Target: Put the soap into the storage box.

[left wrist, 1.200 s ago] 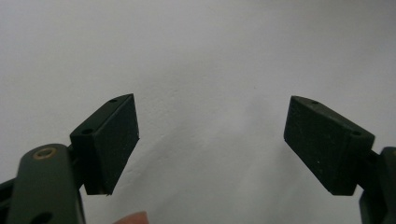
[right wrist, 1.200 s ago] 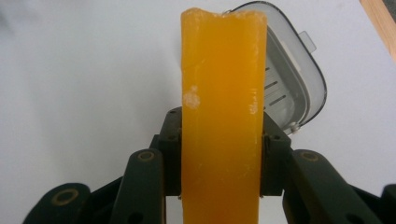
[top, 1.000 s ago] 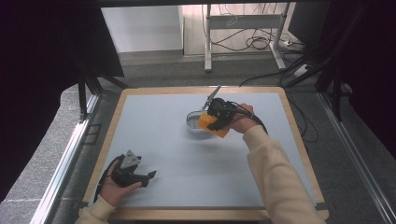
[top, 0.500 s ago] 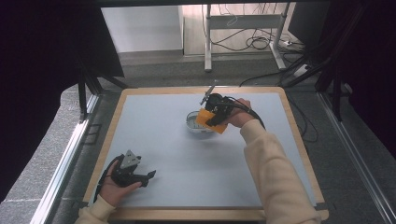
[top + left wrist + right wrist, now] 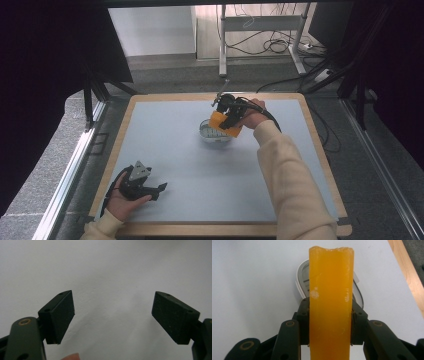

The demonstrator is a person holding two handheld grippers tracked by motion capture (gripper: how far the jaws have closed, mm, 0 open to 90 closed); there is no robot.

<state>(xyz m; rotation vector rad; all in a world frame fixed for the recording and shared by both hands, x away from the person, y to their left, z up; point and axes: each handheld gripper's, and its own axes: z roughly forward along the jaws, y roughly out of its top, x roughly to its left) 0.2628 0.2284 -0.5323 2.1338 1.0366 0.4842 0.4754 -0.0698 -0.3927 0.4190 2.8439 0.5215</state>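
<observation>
Holding an orange block [image 5: 331, 302] clamped between its jaws, the right gripper [image 5: 231, 114] sits toward the 12 o'clock end of the surface [image 5: 200, 200] in the high view, slightly right of centre. In the right gripper view the two jaws press the block's flanks; the block stands long and upright ahead of the camera, its far end rough and pale-edged.

Beneath and beyond the block lies a pale rounded object with a grey panel [image 5: 305, 282], possibly a small scale, though too much is hidden to be sure. From above, the same object [image 5: 210, 134] lies just at 7 o'clock of the block [image 5: 222, 123]. Whether the block touches it cannot be told; it looks lifted just above it.

Left gripper [image 5: 141, 183] rests at about 7 o'clock on the surface, well apart from the work. Its jaws stand wide and released in the left gripper view, nothing but bare pale surface between them.

Judgement: the grasp is done and the block is at the rounded object. Left to do, probably: set the block down on or beside it and release. The left gripper has no part as yet.
</observation>
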